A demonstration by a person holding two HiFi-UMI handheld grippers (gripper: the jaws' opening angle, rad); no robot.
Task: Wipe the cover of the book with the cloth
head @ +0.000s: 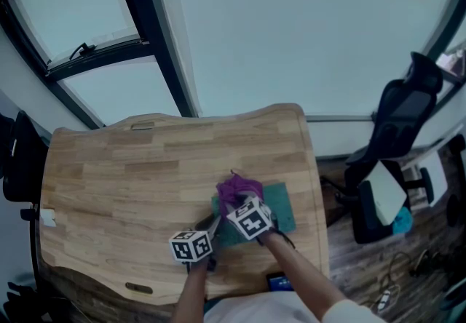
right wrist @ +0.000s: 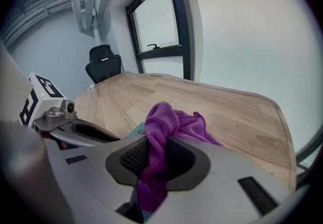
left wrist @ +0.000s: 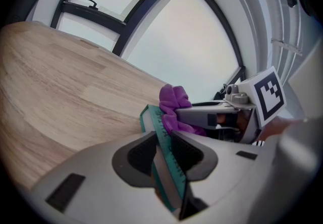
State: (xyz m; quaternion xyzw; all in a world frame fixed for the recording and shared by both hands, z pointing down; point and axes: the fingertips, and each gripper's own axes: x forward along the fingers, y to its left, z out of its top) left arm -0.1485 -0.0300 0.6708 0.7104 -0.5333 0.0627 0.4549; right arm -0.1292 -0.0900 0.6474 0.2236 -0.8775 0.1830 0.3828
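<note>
Left tool [left wrist: 164,156], tilted downward, clamps the book [left wrist: 150,117] edge; right tool [right wrist: 156,160] pinches purple cloth [right wrist: 170,121].

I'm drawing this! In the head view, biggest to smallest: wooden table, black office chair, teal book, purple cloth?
1. wooden table
2. black office chair
3. teal book, partly covered
4. purple cloth
The last two look close.

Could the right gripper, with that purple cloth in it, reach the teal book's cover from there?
Probably yes. The right gripper holds the cloth right over the book, with nothing seen between. The left gripper clamps the book's edge off to one side, leaving the cover mostly free.
</note>
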